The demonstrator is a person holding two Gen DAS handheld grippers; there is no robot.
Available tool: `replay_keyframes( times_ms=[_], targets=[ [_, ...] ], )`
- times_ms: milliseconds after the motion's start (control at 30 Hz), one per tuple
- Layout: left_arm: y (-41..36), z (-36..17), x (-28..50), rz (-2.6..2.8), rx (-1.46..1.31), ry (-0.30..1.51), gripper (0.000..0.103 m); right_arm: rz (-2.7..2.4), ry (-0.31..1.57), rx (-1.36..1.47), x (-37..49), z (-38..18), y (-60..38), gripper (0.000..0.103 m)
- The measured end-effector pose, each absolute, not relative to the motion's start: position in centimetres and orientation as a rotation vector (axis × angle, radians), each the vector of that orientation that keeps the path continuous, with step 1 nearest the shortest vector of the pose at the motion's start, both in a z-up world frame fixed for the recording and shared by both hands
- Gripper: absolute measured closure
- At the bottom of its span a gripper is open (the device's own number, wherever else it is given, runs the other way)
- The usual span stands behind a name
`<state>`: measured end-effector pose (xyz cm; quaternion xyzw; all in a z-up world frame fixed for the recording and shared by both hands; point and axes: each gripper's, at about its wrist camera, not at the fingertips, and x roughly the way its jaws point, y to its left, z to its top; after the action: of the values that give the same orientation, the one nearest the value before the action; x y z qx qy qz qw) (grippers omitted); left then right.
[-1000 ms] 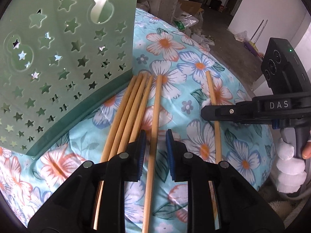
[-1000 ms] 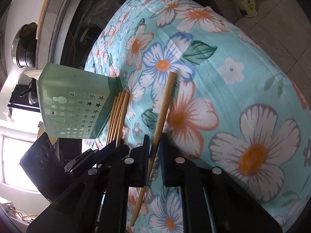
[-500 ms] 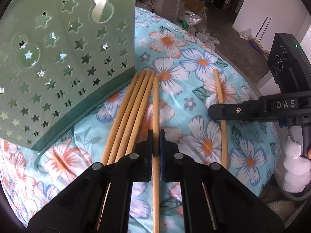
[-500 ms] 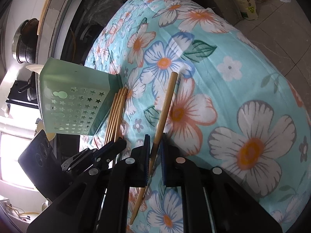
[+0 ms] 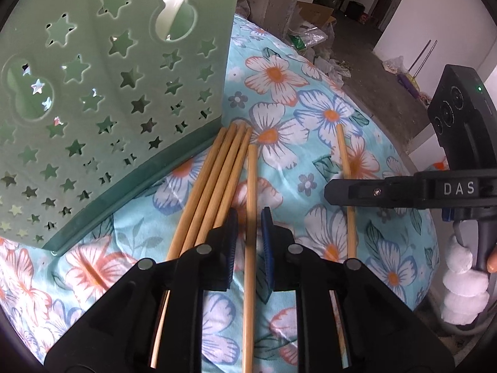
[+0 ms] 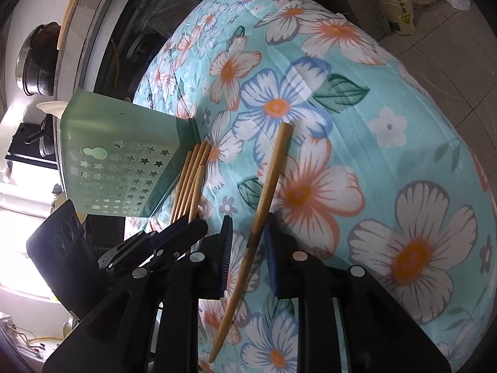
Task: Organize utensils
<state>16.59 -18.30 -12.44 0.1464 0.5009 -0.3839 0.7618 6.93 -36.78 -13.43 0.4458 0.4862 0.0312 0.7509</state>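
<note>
Smooth wooden chopsticks (image 5: 250, 205) lie on sheeny floral cloth (image 5: 313, 130) beside a matt green plastic basket (image 5: 102, 93).

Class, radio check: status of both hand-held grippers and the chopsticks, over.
Left hand-held gripper open, just opened, astride one chopstick. Right hand-held gripper likewise, astride another chopstick. Four more beside holder. Nothing obstructing.

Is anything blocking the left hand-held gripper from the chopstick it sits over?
Nothing visible. The left hand-held gripper has just been opening; the chopstick lies bare on the floral cloth between its pads.
</note>
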Motion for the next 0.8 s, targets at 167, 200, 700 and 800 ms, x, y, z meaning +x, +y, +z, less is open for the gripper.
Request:
replay_keyframes(
  times_ms=[167,200,700,800],
  targets=[
    [-18.60,-12.55,16.34,-0.828,0.326,1.069,0.089,0.040,1.056,0.959,7.31,-13.48,-36.76,0.090],
    [-18.62,-12.59,16.28,-0.827,0.328,1.066,0.089,0.035,1.056,0.958,7.36,-13.51,-36.70,0.093],
    [-18.93,-12.65,16.35,-0.822,0.323,1.067,0.089,0.038,1.053,0.970,7.36,-13.61,-36.80,0.093],
    [-18.90,-12.64,16.27,-0.823,0.324,1.066,0.089,0.039,1.053,0.973,7.32,-13.60,-36.86,0.093]
  ],
)
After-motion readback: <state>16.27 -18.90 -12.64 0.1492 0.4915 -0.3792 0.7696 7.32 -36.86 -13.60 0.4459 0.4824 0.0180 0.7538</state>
